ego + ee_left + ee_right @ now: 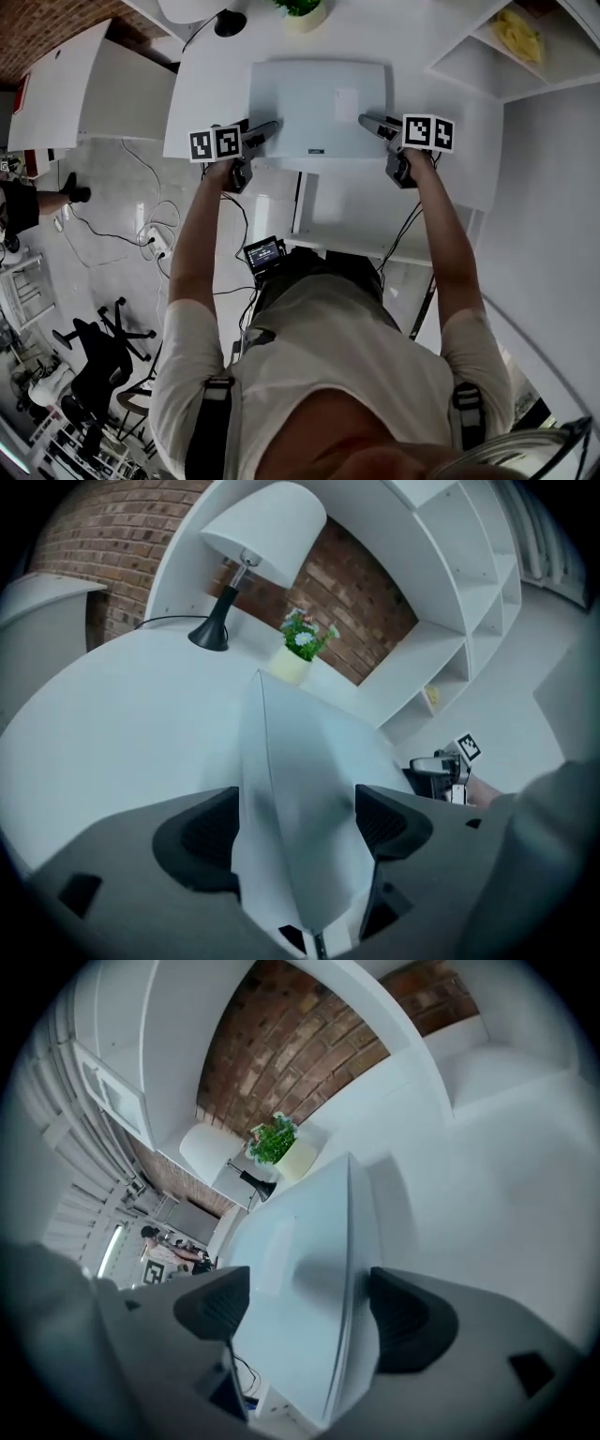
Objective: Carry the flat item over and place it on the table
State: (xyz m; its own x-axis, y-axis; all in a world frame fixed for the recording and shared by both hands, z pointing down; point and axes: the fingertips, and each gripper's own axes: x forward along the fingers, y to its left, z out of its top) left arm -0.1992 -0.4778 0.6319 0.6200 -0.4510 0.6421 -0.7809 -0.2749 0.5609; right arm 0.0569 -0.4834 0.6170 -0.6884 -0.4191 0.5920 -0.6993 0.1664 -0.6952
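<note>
The flat item (319,108) is a thin pale-blue slab lying on the white table (211,75). My left gripper (267,131) stands at its near left corner and my right gripper (370,122) at its near right corner. In the left gripper view the slab's edge (300,780) runs between the jaws of the left gripper (298,827), which is open with its pads clear of the slab. The right gripper view shows the same: the slab's edge (319,1269) lies inside the right gripper (309,1307), also open. The right gripper (445,771) also shows across the slab.
A black-stemmed lamp (230,21) and a potted plant (305,11) stand at the table's far edge. White shelves (511,66) holding a yellow thing (517,36) rise at the right. Cables (155,239) and an office chair (103,356) are on the floor at the left.
</note>
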